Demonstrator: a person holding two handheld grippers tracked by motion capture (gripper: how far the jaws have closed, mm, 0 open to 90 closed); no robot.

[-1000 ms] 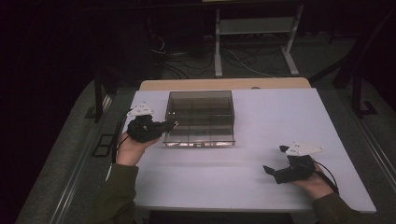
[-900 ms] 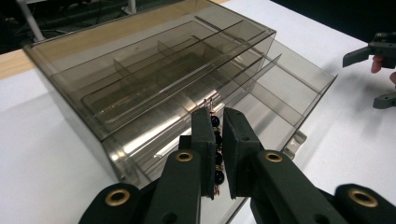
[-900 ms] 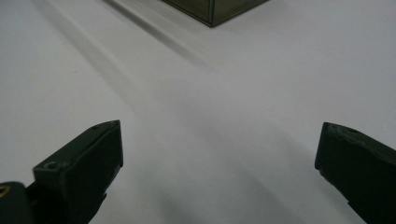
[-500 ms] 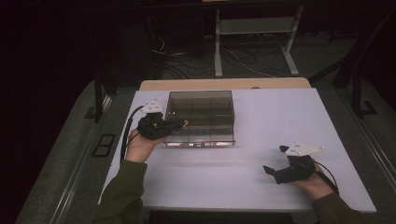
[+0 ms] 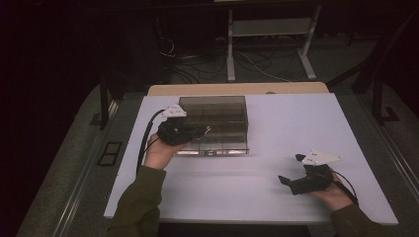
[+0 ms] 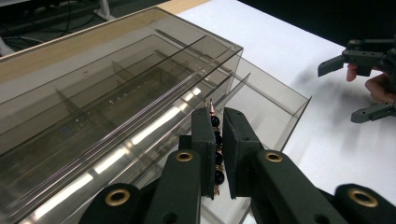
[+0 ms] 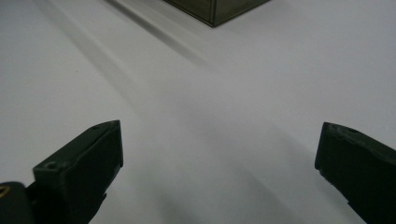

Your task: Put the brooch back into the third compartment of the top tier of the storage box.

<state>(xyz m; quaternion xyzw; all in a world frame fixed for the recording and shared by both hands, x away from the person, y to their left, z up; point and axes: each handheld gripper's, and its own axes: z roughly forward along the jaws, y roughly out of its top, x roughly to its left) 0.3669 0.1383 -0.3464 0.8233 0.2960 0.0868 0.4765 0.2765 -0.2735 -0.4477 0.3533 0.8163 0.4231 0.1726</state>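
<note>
One beaded strand [image 6: 215,154] sat clamped in the left gripper [image 6: 215,121], long axis running along the jaws, tip over the open drawer [image 6: 275,105] of the smoked organiser box [image 5: 213,123] at frame centre. Right gripper [image 5: 302,174] was lower right, jaws apart, farther off.

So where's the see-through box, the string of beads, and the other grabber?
Smoky clear box [image 5: 225,106]: high view, on its top panel.
Bead string [image 6: 215,140]: left gripper view, on a dark bead between the shut jaws.
Right gripper [image 5: 292,170]: high view, midway between its open jaw tips.
</note>
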